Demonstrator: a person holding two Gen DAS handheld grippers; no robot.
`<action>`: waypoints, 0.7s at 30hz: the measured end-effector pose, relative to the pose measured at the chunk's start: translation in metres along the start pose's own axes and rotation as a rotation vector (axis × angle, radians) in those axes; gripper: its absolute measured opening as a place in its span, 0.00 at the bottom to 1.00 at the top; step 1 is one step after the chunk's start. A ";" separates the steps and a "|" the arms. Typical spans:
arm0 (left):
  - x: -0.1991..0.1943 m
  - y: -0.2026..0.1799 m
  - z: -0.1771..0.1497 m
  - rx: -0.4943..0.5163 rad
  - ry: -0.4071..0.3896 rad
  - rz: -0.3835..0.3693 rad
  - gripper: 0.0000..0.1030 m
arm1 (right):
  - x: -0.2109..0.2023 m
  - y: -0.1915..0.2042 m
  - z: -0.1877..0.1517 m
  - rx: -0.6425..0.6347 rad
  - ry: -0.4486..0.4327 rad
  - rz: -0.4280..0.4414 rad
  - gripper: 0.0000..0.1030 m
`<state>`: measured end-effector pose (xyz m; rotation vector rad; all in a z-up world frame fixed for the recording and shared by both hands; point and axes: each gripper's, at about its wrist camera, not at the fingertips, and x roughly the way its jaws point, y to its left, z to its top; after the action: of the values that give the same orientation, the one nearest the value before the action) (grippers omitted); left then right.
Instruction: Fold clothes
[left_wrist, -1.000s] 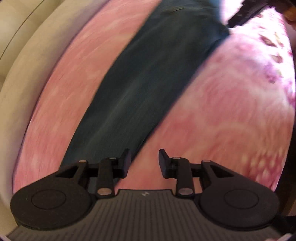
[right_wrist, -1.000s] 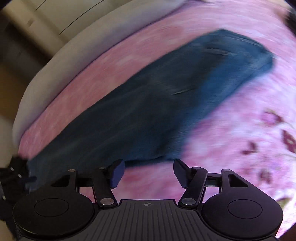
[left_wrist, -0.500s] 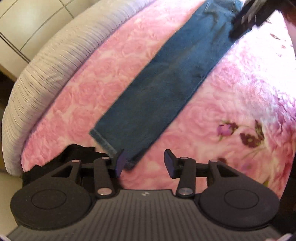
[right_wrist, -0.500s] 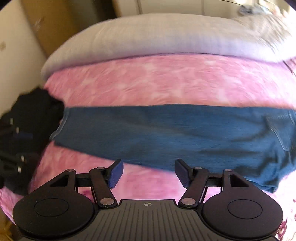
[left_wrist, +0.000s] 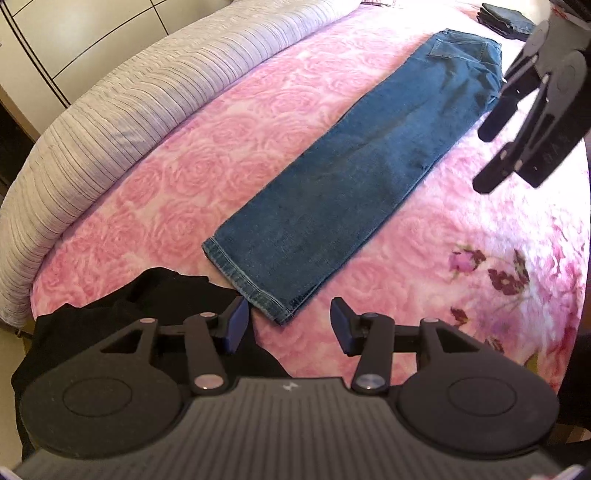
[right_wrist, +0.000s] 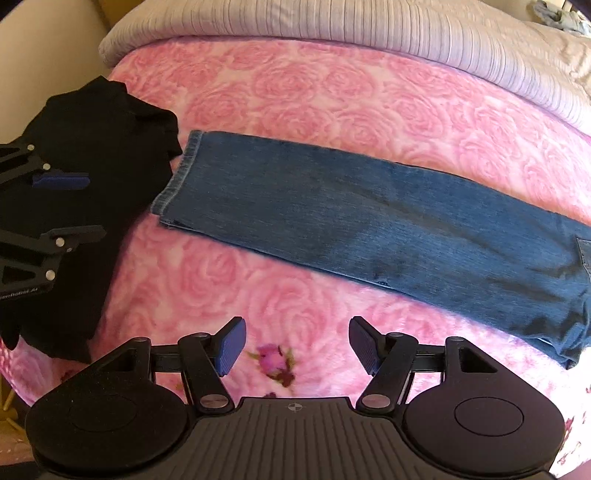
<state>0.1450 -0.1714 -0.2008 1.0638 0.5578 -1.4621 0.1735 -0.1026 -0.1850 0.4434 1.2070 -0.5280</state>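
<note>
Lying flat on the pink blanket, the jeans stretch lengthwise, hem nearest a black garment. Left gripper and right gripper both gape wide, empty.

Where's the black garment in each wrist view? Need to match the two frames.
Left wrist: black garment at lower left, partly behind the left hand-held gripper, just left of the jeans hem.
Right wrist: black garment at the left edge, touching the jeans hem.
Shared landmark: the stitched jeans hem.
</note>
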 end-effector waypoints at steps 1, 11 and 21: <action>0.001 0.000 -0.001 0.001 0.002 -0.003 0.43 | -0.001 0.000 0.000 0.003 0.000 -0.004 0.63; 0.000 0.028 -0.004 -0.056 -0.005 -0.011 0.55 | 0.015 0.020 0.012 -0.106 -0.021 -0.042 0.64; -0.011 0.074 -0.040 -0.214 0.014 0.066 0.57 | 0.111 0.145 0.003 -0.771 -0.259 -0.069 0.62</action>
<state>0.2262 -0.1472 -0.1925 0.9156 0.6670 -1.3064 0.2921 -0.0043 -0.2837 -0.3156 1.0808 -0.1397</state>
